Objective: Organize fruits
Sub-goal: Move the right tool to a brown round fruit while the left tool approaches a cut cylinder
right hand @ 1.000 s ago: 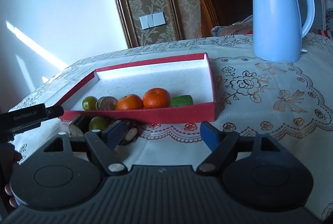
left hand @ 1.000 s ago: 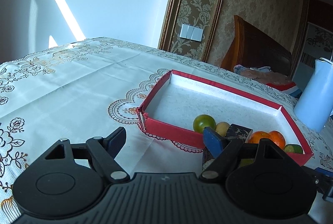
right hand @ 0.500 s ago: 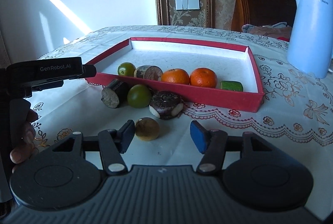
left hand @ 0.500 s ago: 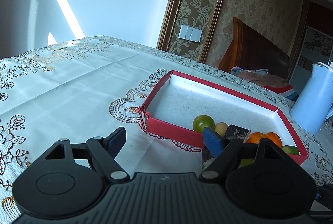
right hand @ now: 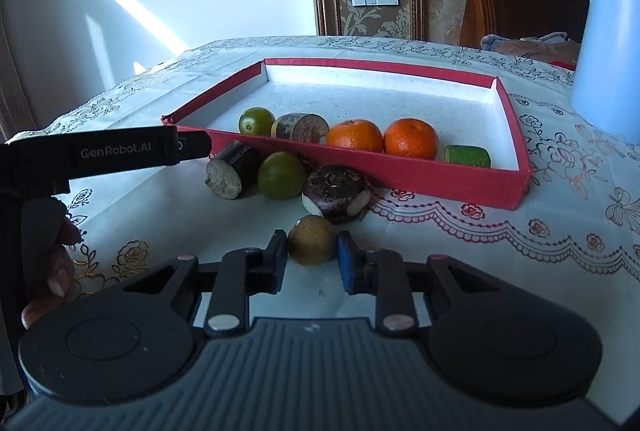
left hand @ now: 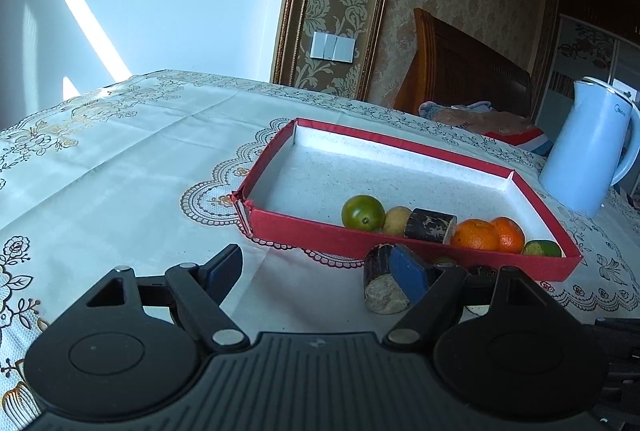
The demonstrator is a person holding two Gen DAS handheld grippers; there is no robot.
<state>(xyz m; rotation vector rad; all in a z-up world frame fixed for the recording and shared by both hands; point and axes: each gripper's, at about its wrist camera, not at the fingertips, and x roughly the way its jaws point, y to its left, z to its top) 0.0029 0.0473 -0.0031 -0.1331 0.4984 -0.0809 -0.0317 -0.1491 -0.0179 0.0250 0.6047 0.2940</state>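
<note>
One clear line of lettering is picked up in the right wrist view: "GenRobot.AI" is printed in pale letters along the black body of the left gripper, which reaches in from the left edge. Just past that wording, a small round mark is seen on the same black body, but it cannot be read. On the pale blue kettle in the left wrist view, a faint brand mark is noticed near the upper rim; it is too small and blurred to be spelled out. Nothing else legible is found.
</note>
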